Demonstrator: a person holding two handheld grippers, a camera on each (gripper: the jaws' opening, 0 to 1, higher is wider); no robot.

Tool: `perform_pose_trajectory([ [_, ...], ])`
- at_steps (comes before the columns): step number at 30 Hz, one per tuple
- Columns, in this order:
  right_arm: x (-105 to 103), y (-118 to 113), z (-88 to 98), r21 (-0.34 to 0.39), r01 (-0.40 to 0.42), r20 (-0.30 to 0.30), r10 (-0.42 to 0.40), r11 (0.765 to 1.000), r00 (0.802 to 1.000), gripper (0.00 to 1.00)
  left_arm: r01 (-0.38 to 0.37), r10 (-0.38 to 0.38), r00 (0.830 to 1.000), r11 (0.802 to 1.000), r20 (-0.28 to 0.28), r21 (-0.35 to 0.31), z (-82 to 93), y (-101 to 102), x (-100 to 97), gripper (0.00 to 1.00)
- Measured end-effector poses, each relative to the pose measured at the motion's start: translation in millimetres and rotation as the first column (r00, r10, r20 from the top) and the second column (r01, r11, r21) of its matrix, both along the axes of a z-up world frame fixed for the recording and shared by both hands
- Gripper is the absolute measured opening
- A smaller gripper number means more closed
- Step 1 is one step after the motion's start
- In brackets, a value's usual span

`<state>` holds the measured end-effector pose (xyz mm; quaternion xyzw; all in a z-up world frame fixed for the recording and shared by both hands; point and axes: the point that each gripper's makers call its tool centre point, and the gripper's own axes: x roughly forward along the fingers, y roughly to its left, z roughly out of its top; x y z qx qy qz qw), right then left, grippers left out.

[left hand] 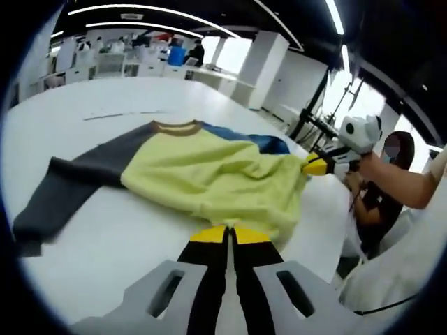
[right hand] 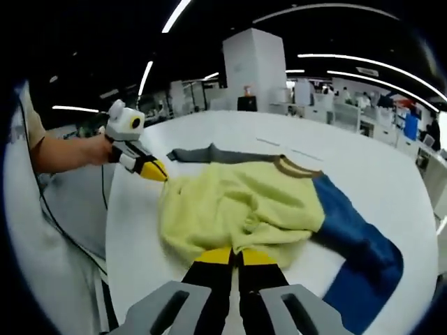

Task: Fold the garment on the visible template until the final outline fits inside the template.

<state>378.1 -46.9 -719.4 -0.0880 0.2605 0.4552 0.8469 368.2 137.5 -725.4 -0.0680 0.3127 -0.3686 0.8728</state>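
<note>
Sweater (left hand: 209, 174) lies on the white table (left hand: 98, 237) — hem pinched by both grippers. Left gripper (left hand: 227, 236) and right gripper (right hand: 235, 257) each clench its yellow edge.

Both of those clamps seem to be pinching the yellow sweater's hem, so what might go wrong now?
The yellow body is already bunched, so the fold may come out lumpy. The blue sleeve and grey sleeve trail wide and may drag crooked. The left hand-held gripper and right hand-held gripper hold only hem edges, which might slip.
</note>
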Motion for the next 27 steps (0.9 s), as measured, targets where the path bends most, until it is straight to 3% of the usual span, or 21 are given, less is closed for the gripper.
perform_pose_trajectory([
  [3, 7, 7, 11.7, 0.015, -0.008, 0.022, 0.008, 1.0, 1.0, 0.0, -0.019, 0.02, 0.999, 1.0, 0.037, -0.024, 17.6, 1, 10.0, 0.0],
  [14, 31, 40, 52.2, 0.092, -0.04, 0.077, 0.033, 0.995, 0.996, 0.0, -0.017, 0.024, 0.994, 0.998, 0.109, -0.064, 53.2, -22, 35.6, 0.0],
  [17, 35, 48, 65.5, 0.149, -0.044, 0.083, 0.031, 0.988, 0.996, 0.0, -0.012, 0.02, 0.991, 0.998, 0.131, -0.065, 61.5, -26, 42.5, 0.0],
  [23, 59, 45, 51.1, 0.135, -0.002, 0.051, -0.005, 0.991, 0.999, 0.0, -0.042, 0.046, 0.992, 0.998, 0.118, -0.037, 52.2, -21, 65.0, 0.0],
  [27, 78, 38, 33.9, 0.118, 0.049, 0.006, -0.05, 0.992, 0.999, 0.0, -0.075, 0.076, 0.994, 0.997, 0.075, -0.005, 33.8, -12, 82.5, 0.0],
])
